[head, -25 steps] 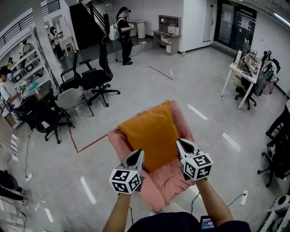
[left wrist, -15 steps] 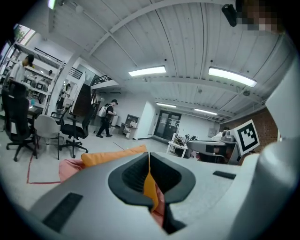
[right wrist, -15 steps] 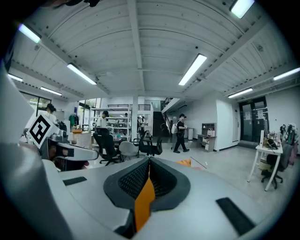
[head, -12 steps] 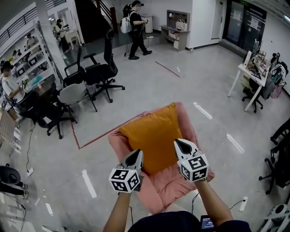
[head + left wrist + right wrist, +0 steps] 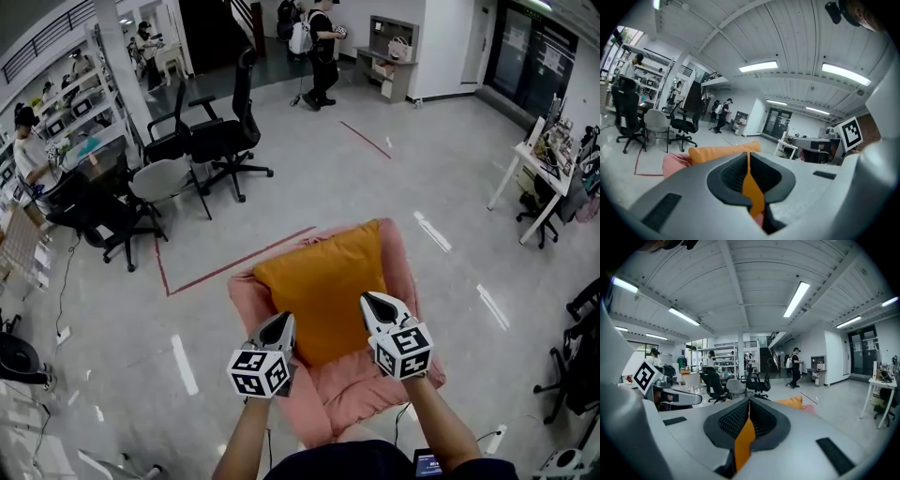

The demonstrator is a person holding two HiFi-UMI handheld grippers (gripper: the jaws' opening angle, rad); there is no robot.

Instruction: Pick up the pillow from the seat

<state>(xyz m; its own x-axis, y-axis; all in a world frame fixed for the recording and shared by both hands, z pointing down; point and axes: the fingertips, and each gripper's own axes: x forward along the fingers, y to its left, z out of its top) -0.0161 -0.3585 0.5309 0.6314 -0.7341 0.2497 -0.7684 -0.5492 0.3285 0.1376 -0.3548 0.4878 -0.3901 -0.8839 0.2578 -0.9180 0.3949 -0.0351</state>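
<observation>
An orange pillow (image 5: 323, 286) leans on a pink seat (image 5: 347, 389) on the floor just ahead of me. My left gripper (image 5: 284, 321) hangs at the pillow's near left corner, my right gripper (image 5: 372, 300) at its near right edge. Whether either tip touches the fabric I cannot tell. In the left gripper view the jaws (image 5: 748, 157) stand together, with the pillow (image 5: 722, 152) showing as an orange sliver through the slit. The right gripper (image 5: 748, 404) looks the same: jaws together, pillow (image 5: 792, 402) beyond them. Nothing is gripped.
Black office chairs (image 5: 211, 141) and a grey chair (image 5: 159, 178) stand at the far left. A red tape line (image 5: 234, 267) runs on the floor left of the seat. A white desk (image 5: 534, 178) stands at the right. A person with a backpack (image 5: 314, 37) is at the back.
Both grippers have come forward and down toward the pillow, which sits lower and nearer in view. The person with the backpack has walked to the right.
</observation>
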